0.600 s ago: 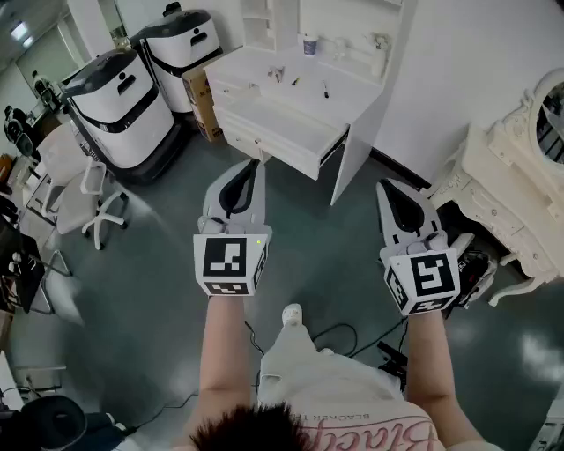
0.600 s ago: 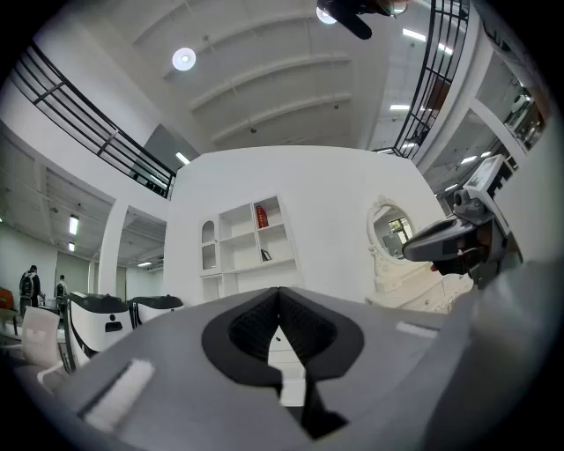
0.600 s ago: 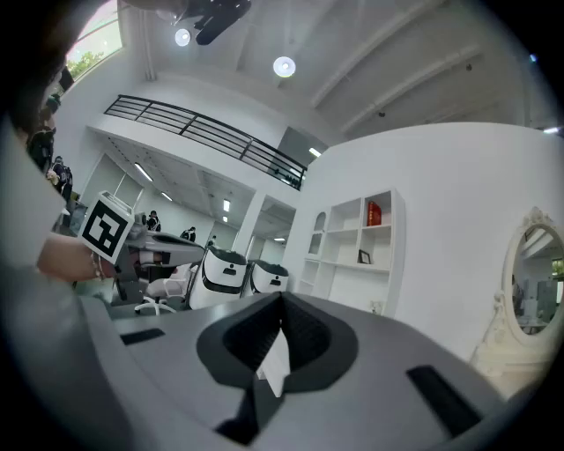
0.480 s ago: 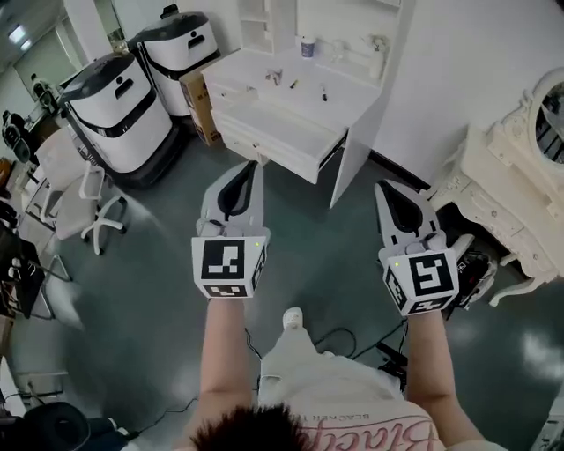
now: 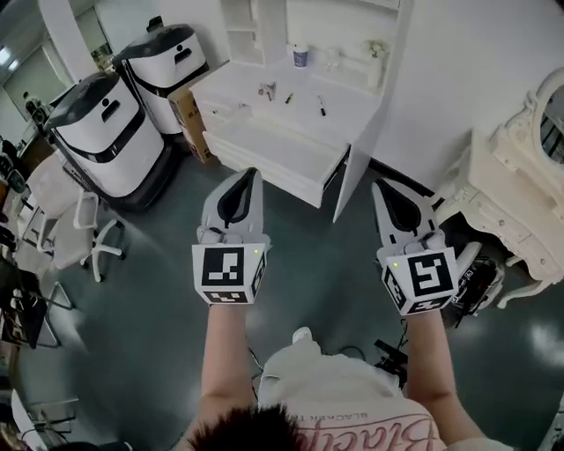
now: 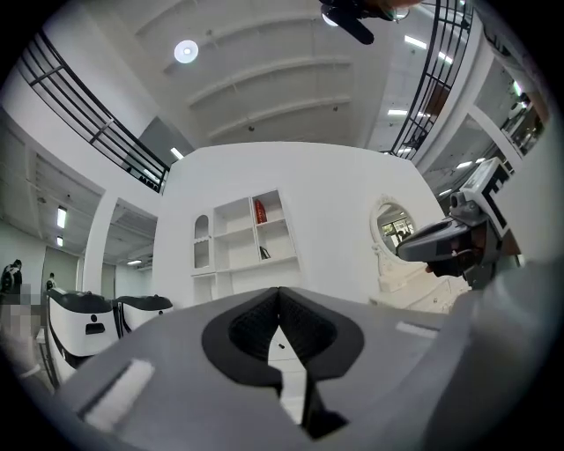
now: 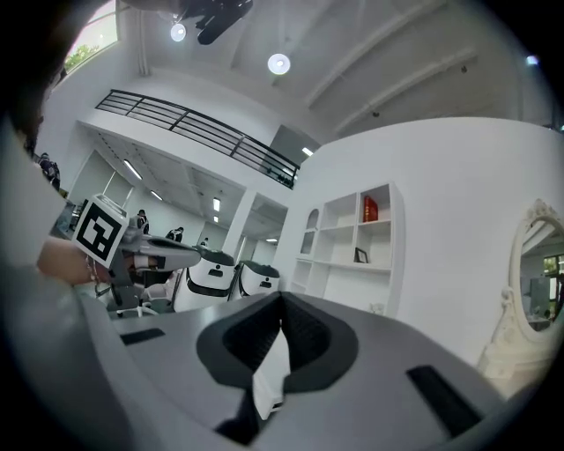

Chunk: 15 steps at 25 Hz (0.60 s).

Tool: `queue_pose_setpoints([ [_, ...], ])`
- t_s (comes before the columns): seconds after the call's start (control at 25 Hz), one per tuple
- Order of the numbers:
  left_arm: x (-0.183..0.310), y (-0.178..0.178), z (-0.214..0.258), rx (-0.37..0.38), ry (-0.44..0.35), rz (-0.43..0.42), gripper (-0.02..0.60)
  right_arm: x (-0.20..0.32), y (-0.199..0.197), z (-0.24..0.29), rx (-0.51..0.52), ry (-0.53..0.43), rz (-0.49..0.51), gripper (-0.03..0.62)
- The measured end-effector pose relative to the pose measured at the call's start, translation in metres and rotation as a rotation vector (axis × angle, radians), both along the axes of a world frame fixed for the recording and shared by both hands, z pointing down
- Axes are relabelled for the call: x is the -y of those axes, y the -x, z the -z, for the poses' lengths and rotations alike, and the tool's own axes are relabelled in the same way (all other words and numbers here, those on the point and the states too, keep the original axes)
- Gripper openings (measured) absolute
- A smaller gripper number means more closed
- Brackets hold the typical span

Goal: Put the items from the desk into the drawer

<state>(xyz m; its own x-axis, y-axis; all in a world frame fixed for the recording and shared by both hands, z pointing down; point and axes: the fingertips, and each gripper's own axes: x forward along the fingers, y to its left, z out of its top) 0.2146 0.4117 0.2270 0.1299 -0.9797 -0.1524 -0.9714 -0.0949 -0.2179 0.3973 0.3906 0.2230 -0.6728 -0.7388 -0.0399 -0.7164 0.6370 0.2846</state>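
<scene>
Both grippers up at chest height, over the dark floor (image 5: 159, 299), pointing toward the white table (image 5: 348, 104) ahead. Left gripper (image 5: 248, 173): jaws together at the tips, nothing between the pads. Right gripper (image 5: 382, 186): the same, closed and empty, only a sliver of white background showing below the pads in its own view. The two are level with each other and well apart. The drawer (image 5: 269, 150) stands pulled out from the table front, beyond my left gripper's tip and up-right of it in the head view; I can make out nothing in its white inside from here. The things to move lie on the table top behind the drawer, well apart from both grippers: a pale item (image 5: 267, 89), a short dark stick (image 5: 288, 97) near it, and a longer dark stick (image 5: 321, 106) to the right of those. A cup (image 5: 300, 56) sits further back, by the shelf unit (image 5: 242, 26). Left of the table are a cardboard box (image 5: 188, 110) and two white-and-black machines (image 5: 101, 123); a white chair (image 5: 84, 233) is nearer to me on that side. An ornate white dresser (image 5: 515, 189) is off to the right. Neither gripper touches the table or the drawer.
</scene>
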Motion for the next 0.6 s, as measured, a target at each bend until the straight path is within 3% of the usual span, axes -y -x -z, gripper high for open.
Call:
queue_pose_setpoints([
  [0.32, 0.054, 0.035, -0.001, 0.013, 0.001, -0.040, 0.008, 0.048, 0.038, -0.003, 0.010, -0.001, -0.030, 0.009],
  [0.6, 0.087, 0.055, -0.003, -0.012, -0.001, -0.028, 0.008, 0.085, 0.056, -0.005, -0.006, 0.006, -0.023, 0.009],
])
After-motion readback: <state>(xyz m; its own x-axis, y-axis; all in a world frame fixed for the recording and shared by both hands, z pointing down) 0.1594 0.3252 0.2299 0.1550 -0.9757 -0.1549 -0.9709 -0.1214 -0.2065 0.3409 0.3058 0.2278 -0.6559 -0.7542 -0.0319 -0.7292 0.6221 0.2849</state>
